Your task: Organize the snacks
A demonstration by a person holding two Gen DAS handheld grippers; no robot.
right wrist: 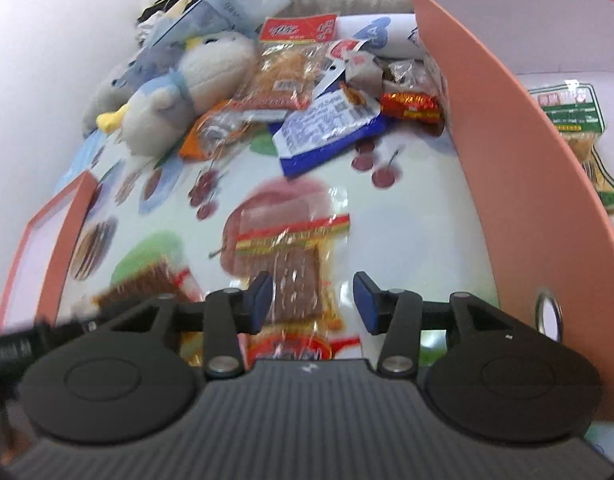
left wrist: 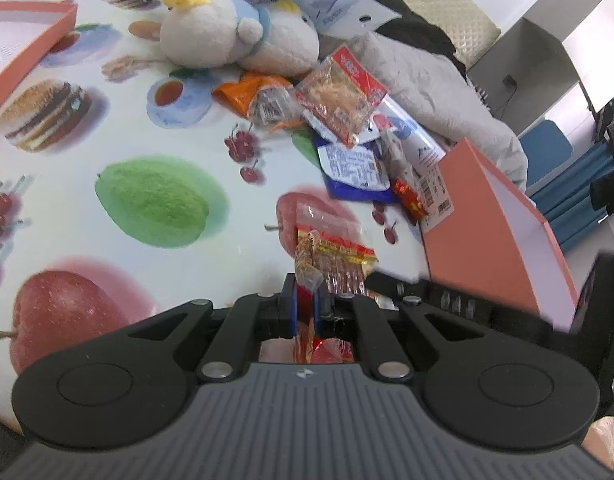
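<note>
The table (left wrist: 119,128) has a cloth printed with fruit and burgers, and its middle part is free. On the far side a pile of snacks (left wrist: 347,128) lies against a plush bird (left wrist: 227,36), and grey cloth (left wrist: 439,92) is behind them. On the right an orange box (left wrist: 495,232) stands with its near wall just beside the free area; in the right wrist view a green packet (right wrist: 575,120) lies inside this box (right wrist: 519,128). A second orange tray (left wrist: 23,40) is at the far left edge, well apart from the pile.

The left gripper (left wrist: 305,304) is pressed together and pinches a red packet (left wrist: 307,256) by its edge, so the packet stands up between the pads. A second packet (left wrist: 343,264), clear with a red and yellow band and brown strips inside, lies on the cloth just beside it.

The right gripper (right wrist: 313,298) is spread. A packet (right wrist: 295,276) with dark brown strips lies flat on the cloth between its fingers; the left pad (right wrist: 257,300) is at the packet's edge, the right pad (right wrist: 367,300) is apart from it. This view is blurred, so I cannot tell if the left pad touches.
</note>
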